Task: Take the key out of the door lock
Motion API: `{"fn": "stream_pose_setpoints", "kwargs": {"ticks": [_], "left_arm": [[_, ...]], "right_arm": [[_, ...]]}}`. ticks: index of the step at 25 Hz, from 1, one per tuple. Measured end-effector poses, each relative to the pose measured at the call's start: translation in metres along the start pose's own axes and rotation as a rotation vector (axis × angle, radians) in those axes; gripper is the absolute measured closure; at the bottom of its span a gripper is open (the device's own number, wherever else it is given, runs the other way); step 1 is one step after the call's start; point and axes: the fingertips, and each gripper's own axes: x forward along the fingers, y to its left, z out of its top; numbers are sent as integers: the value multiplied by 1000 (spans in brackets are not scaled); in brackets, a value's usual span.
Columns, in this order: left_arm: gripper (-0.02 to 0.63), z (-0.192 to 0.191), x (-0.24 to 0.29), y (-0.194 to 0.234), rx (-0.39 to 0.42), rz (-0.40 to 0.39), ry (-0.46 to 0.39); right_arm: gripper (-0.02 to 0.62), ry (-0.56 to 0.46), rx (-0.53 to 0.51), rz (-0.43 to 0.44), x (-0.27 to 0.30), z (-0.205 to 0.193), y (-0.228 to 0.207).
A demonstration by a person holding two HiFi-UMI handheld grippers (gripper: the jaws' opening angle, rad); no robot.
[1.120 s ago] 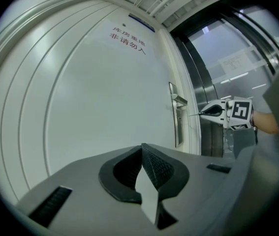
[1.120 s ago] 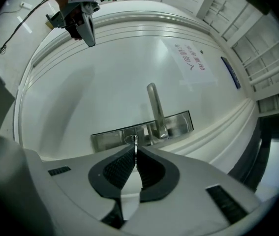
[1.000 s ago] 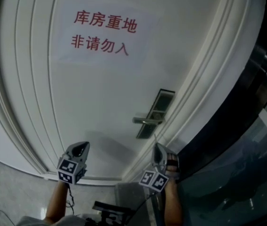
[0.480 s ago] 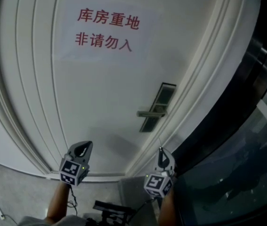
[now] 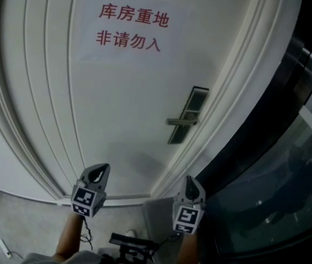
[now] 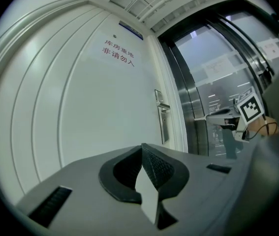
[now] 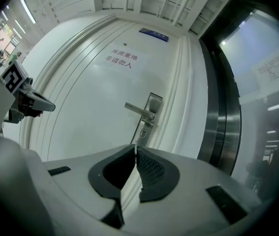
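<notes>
White door point(image 5: 117, 103) stands ahead of the left gripper point(image 5: 96, 172) and right gripper point(image 5: 193, 183), both held level, apart from the lever handle point(image 5: 181, 121), jaws closed together, nothing visibly gripped.

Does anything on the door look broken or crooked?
Nothing stands out. The sign lies flat on the door, and the handle and its plate look whole.

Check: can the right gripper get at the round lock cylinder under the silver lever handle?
Probably yes. The right gripper, jaws together, faces the round lock cylinder under the silver lever handle from off the white door, with nothing between.
</notes>
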Motion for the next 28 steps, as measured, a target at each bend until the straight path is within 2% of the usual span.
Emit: {"fn": "stream_pose_setpoints", "kwargs": {"ticks": [4,7,20,28], "left_arm": [[597,-1,-16,-3,2,-6,-5],[597,-1,-27,-3,0,-5,-12],[597,-4,-63,-15,-3,-32,-24],[597,-5,-70,-24,0,-48,-22]], "right_arm": [[574,31,96,13,-20,-7,11],[574,42,130,11,-34,-13,18],[574,71,189,-16,-93,-29,38],[574,73,228,-23,-107,-34,40]]}}
